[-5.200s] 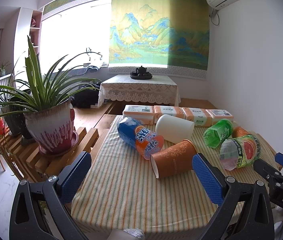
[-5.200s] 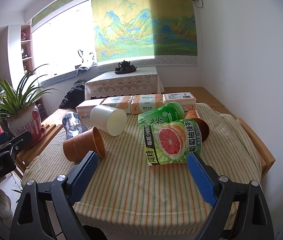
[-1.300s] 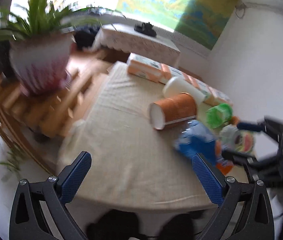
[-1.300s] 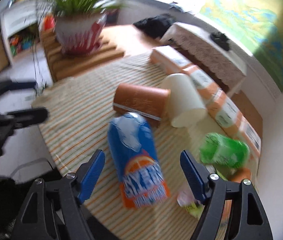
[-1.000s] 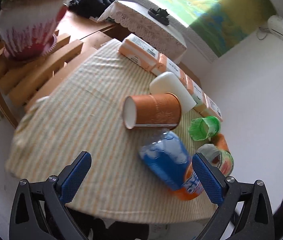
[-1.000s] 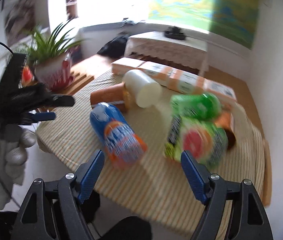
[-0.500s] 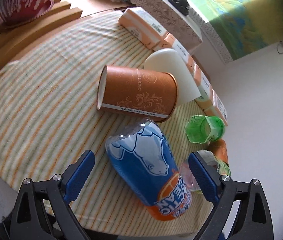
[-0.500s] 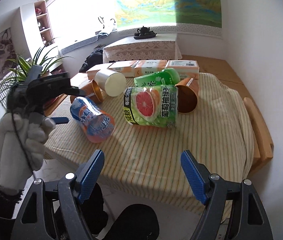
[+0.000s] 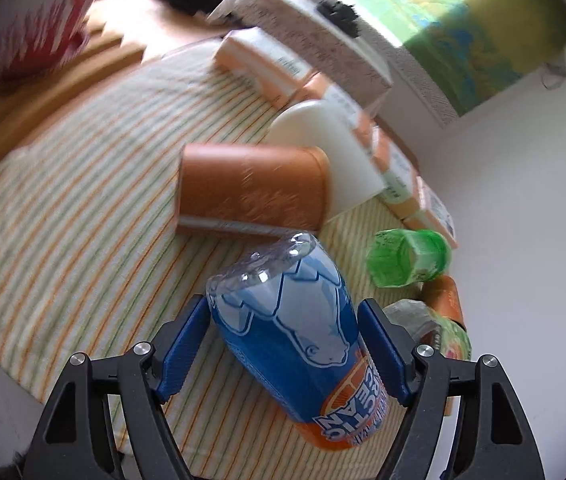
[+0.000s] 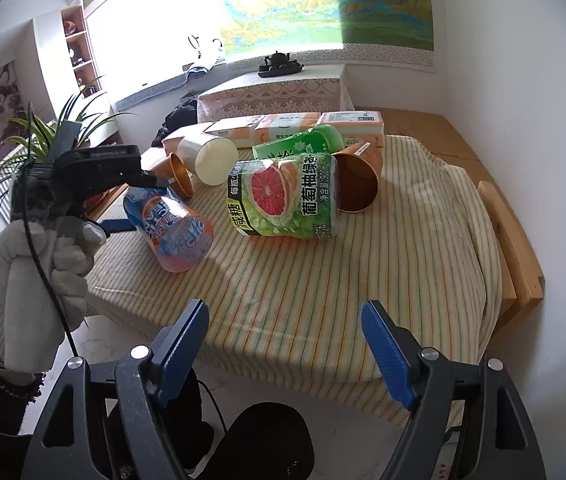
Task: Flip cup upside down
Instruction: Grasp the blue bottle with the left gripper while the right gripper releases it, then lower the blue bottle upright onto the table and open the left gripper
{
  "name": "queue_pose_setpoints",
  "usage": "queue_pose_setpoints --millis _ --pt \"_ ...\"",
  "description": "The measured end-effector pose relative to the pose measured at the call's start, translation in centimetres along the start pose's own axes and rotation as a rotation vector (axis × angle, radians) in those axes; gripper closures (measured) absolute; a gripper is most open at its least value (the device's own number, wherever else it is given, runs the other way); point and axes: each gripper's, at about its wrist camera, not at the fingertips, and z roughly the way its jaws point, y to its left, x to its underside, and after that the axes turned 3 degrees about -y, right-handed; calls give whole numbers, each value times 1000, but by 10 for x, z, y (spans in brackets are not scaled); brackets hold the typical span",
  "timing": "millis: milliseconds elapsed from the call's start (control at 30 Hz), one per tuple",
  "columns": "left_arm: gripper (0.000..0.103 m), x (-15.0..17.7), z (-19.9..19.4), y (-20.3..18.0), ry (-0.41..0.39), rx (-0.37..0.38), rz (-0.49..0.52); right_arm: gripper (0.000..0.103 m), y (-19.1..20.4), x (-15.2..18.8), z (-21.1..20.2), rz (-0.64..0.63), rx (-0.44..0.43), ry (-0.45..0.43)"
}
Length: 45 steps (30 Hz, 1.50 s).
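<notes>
- Near the front left corner of the bench (image 10: 423, 280), the blue-and-orange cup (image 9: 303, 344) lies tilted on the striped cloth, its orange end toward the left tool (image 9: 283, 354).
- Both blue pads of that tool sit against the cup's sides, clamped on it; a gloved hand (image 10: 39, 276) holds the tool's handle.
- Just behind the blue-and-orange cup, a brown paper cup (image 9: 251, 188) lies on its side, with a white cup (image 9: 327, 148) touching it behind.
- To the right of the blue-and-orange cup lie a grapefruit-label cup (image 10: 283, 200), a green cup (image 9: 407, 258) and another brown cup (image 10: 357, 180).
- Behind all the cups, a row of tissue packs (image 10: 283, 126) lines the bench's far edge.
- At the bench's near edge, the right tool (image 10: 285, 340) hangs with its pads wide apart, holding nothing.
</notes>
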Motion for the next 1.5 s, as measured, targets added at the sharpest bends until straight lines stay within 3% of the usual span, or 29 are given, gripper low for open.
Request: queue_pose_setpoints --millis 367,600,967,1433,1500 --pt "25 -2 -13 -67 -179 -63 518 28 4 3 1 31 -18 -8" --pt "25 32 -16 -93 -267 -132 817 28 5 6 3 48 -14 -11" --pt "24 64 -12 -105 -333 -161 935 28 8 8 2 64 9 -34" --pt "24 70 -14 -101 -335 -121 940 28 8 9 -4 72 25 -54" --pt "20 70 -15 -102 -325 -105 942 28 9 9 -5 70 26 -54"
